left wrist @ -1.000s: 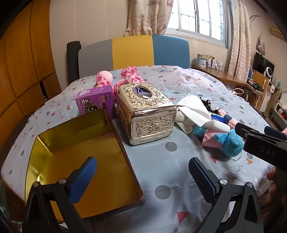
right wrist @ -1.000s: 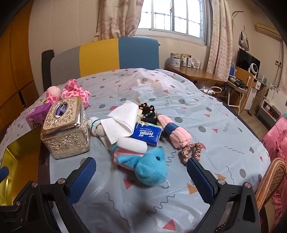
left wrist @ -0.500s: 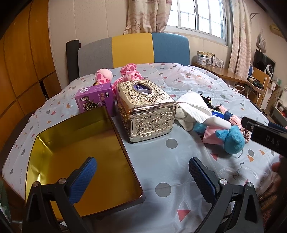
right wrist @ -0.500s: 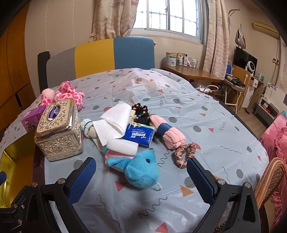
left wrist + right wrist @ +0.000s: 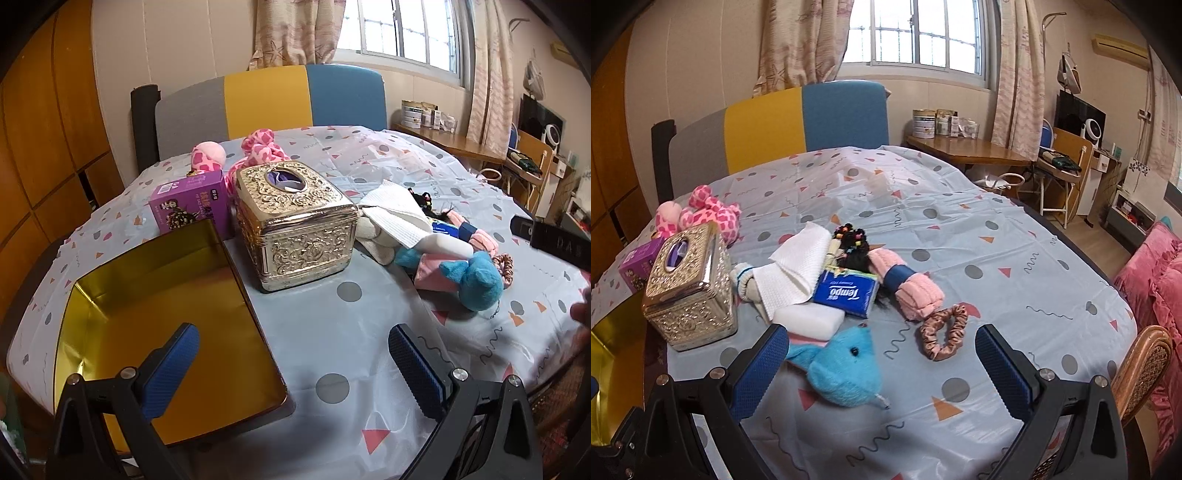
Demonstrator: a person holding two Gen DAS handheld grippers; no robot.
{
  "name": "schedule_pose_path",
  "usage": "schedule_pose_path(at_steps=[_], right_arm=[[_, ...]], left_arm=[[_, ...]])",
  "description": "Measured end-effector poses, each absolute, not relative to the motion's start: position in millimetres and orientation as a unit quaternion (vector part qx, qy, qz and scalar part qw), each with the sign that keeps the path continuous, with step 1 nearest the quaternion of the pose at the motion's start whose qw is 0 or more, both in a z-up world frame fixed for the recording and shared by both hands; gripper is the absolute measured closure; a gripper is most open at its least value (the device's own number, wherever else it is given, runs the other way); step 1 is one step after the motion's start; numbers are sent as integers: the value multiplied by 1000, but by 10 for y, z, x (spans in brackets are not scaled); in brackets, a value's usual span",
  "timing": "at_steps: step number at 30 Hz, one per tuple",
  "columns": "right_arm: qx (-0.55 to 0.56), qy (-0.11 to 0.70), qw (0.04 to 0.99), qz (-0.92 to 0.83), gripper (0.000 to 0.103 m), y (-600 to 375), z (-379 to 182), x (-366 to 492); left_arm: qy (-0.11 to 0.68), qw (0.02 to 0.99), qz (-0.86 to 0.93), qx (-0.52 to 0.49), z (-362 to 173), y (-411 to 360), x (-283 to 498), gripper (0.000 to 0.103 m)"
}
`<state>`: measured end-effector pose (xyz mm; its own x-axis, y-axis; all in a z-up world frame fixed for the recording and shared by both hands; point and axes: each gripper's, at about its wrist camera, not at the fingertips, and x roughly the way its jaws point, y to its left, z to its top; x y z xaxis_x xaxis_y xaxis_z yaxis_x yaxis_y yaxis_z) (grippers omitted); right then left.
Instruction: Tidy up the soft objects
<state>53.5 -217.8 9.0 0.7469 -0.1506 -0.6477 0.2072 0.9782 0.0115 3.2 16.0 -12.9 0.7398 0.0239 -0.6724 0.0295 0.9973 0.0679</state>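
A blue plush toy lies near the table's front edge, also in the left wrist view. Behind it lie a white sponge, a white cloth, a blue Tempo tissue pack, a pink rolled towel, a brown scrunchie and a black-haired doll. A pink spotted plush lies at the back left. An open gold tin sits at the left. My right gripper is open above the blue plush. My left gripper is open by the tin's right rim.
An ornate gold tissue box stands beside the tin, with a purple carton behind it. A colourful headboard stands at the far side. A wooden desk and a wicker chair are to the right.
Both grippers have pulled back and risen slightly, so the table objects look a little farther away. Both stay open and empty. No object has moved.
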Motion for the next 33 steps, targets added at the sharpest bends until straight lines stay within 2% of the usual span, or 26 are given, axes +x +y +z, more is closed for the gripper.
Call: schedule_pose_path(at_steps=[14, 19, 33], right_arm=[[93, 310, 936, -136, 0, -2736, 194, 743], [147, 309, 926, -159, 0, -3049, 81, 832], [214, 336, 904, -155, 0, -3242, -70, 823]], left_arm=[[376, 925, -25, 42, -199, 63, 55, 0], [373, 926, -43, 30, -181, 47, 55, 0], [452, 888, -81, 31, -410, -138, 233, 0]])
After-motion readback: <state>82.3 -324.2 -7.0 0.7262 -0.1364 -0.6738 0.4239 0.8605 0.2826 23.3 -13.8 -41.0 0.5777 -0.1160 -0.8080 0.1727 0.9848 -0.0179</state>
